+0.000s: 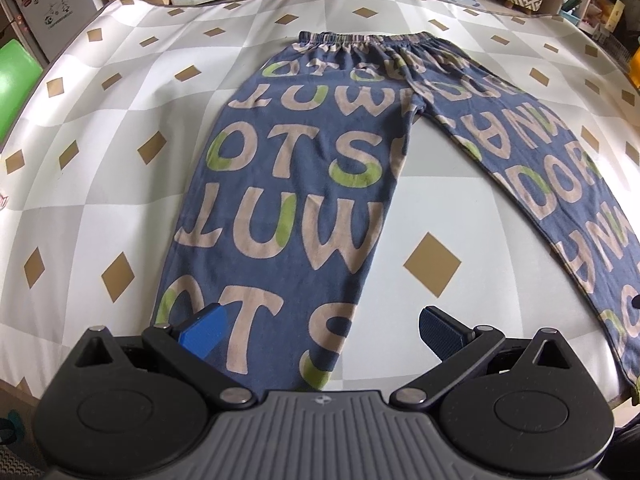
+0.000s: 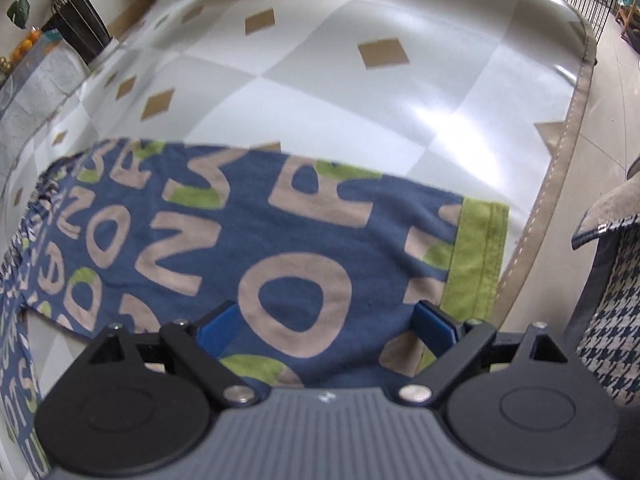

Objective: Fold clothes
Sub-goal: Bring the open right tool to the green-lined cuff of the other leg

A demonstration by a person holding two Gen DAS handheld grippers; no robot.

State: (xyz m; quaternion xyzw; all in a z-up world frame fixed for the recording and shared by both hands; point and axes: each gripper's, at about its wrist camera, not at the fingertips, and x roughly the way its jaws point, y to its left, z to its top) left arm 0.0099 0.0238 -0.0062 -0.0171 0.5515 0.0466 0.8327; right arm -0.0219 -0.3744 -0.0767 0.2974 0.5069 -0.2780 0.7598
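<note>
- at the far left of the left wrist view, a green panel [image 1: 14,80] and a white cabinet [image 1: 52,12] are seen beyond the edge of the table cover [image 1: 120,128], which is patterned in white and grey squares with tan diamonds.
- a pair of blue trousers [image 1: 288,184] printed with large beige and green letters is laid flat on the cover, the elastic waistband [image 1: 372,38] at the far side and the two legs spread apart toward the near edge.
- the left gripper [image 1: 324,332] is held over the near end of the left leg, its jaws spread wide with nothing between them; contact with the cloth cannot be told.
- the right leg is seen running off to the near right of that view.
- in the right wrist view, the right gripper [image 2: 326,326] is held above the right leg near its green cuff [image 2: 476,256], its jaws spread wide and empty.
- a dark planter [image 2: 80,28] stands far left, and a houndstooth fabric [image 2: 608,320] lies off the cover's right edge.
</note>
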